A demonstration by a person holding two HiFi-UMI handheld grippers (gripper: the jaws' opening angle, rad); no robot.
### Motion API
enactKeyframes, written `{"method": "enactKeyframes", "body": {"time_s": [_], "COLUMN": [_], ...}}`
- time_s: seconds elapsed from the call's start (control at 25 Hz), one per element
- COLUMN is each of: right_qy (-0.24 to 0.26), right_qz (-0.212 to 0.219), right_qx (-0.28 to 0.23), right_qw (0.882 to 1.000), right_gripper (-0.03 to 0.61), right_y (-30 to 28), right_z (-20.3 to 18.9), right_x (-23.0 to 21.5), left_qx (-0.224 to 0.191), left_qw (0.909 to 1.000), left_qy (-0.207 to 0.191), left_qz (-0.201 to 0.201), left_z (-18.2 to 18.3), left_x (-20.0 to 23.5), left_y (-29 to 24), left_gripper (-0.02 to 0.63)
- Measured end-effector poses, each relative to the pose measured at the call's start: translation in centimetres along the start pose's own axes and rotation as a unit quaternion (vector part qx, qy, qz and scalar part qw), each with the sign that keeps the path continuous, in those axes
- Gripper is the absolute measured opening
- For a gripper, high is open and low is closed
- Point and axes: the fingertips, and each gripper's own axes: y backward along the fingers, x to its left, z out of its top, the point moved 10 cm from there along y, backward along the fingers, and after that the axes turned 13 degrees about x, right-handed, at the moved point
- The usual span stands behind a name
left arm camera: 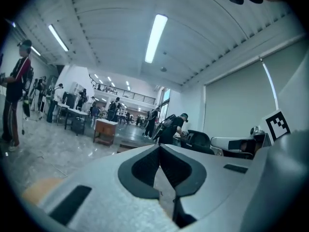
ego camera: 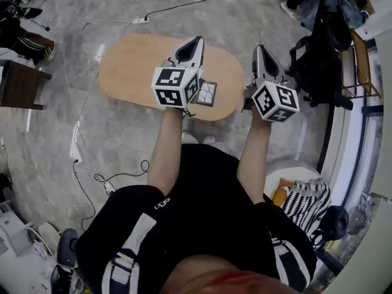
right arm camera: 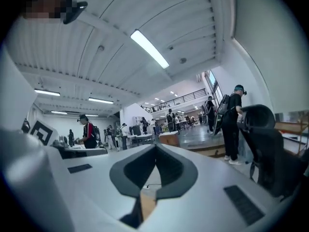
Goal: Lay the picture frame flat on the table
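Looking steeply down, the head view shows a person holding both grippers over an oval light-wood tabletop [ego camera: 125,66] that stands on a grey marbled floor [ego camera: 122,133].

Left gripper [ego camera: 196,40]: jaws fully together, nothing between them. Its own view confirms this, with the dark pads meeting along one seam [left arm camera: 159,148]. It is held over the middle of the tabletop, tips pointing away from the person.

Right gripper [ego camera: 260,48]: jaws likewise pressed together and empty, the same closed seam showing in its own view [right arm camera: 155,148]. It is held over the right end of the tabletop.

The small square dark-rimmed picture frame [ego camera: 207,94] is on the tabletop near the edge closest to the person, just right of the left gripper's marker cube, which covers the frame's left edge. It appears to lie flat, face up. Neither gripper touches it.

Both gripper views look level into a large hall with a long ceiling lamp [left arm camera: 155,37] and people standing in the distance.

A white power strip [ego camera: 139,20] with its cable lies on the floor beyond the tabletop.
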Motion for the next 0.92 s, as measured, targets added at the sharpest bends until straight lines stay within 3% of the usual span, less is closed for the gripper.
{"method": "enactKeyframes", "body": {"time_s": [0.32, 0.92], "right_qy": [0.031, 0.056], "right_qz": [-0.029, -0.034], "right_qx": [-0.017, -0.025], "right_qw": [0.999, 0.998], "right_gripper": [0.011, 0.011], "right_y": [0.5, 0.6], "right_z": [1.8, 3.0], "right_x": [0.2, 0.8], "left_qx": [-0.032, -0.051], "left_qw": [0.9992, 0.9985], "left_qy": [-0.014, -0.018], "left_qz": [0.018, -0.011], "left_z": [2.2, 3.3], "left_x": [0.5, -0.3], "left_y": [1.5, 1.2], "left_gripper": [0.009, 0.009]}}
